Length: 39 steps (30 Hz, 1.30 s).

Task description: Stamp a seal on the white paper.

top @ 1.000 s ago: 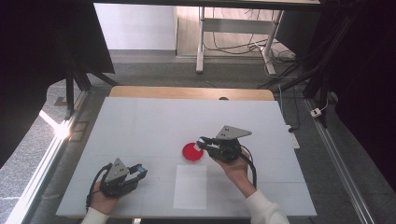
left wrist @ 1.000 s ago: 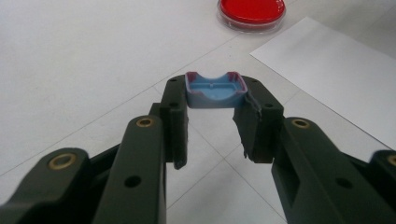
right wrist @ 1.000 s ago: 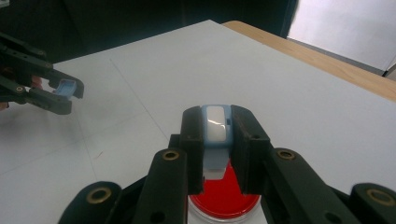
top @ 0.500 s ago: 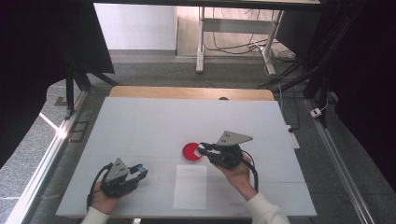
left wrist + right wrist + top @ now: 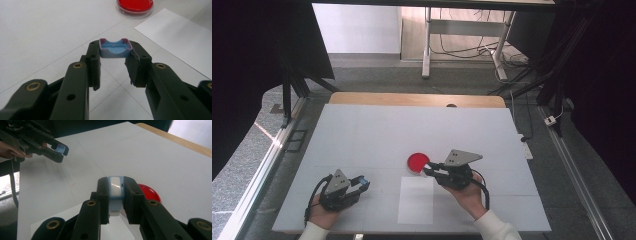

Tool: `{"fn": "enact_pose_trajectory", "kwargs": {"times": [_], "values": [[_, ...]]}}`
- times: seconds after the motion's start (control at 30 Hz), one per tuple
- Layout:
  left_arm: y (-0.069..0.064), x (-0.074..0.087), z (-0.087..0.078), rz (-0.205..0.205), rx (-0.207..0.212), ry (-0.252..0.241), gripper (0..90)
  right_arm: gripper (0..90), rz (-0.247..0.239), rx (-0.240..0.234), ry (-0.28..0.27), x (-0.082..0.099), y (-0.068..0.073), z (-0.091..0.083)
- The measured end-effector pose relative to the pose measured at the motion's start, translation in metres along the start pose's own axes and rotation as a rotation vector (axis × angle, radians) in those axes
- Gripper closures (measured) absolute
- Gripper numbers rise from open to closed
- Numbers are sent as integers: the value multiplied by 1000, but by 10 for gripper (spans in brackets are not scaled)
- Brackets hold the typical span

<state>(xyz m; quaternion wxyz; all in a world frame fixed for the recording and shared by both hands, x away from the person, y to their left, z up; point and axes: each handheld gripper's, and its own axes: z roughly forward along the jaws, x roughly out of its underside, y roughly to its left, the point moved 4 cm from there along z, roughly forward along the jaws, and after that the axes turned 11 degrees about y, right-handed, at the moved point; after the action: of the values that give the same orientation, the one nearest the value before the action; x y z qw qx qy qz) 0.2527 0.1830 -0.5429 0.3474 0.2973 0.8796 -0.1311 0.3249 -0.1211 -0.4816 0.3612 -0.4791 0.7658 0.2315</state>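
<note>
Red-filled petri dish [image 5: 417, 161] closed, beside white sheet [image 5: 416, 200].

surface: white table [image 5: 362, 135] | on it: red dish [image 5: 417, 161], paper sheet [image 5: 416, 204]

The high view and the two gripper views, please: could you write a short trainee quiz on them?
1. True or false: the left gripper is shut on a small blue plastic cap.
2. What does the right gripper hold? A) a pale blue plastic stamp body B) a metal spoon C) nothing
3. Which flat thing lies on the white table in front of the round red ink pad, nearer the person?

Key: 1 true; 2 A; 3 the white paper sheet.
</note>
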Motion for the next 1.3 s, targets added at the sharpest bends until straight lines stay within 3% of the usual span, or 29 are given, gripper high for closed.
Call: {"fn": "enact_pose_trajectory", "kwargs": {"times": [0.63,1.3], "values": [[1,0,-1,0,-2,-1,651,751,-32,-47,1,3,22,5],[0,0,-2,3,0,-3,651,751,-79,-86,49,13,43,14]]}}
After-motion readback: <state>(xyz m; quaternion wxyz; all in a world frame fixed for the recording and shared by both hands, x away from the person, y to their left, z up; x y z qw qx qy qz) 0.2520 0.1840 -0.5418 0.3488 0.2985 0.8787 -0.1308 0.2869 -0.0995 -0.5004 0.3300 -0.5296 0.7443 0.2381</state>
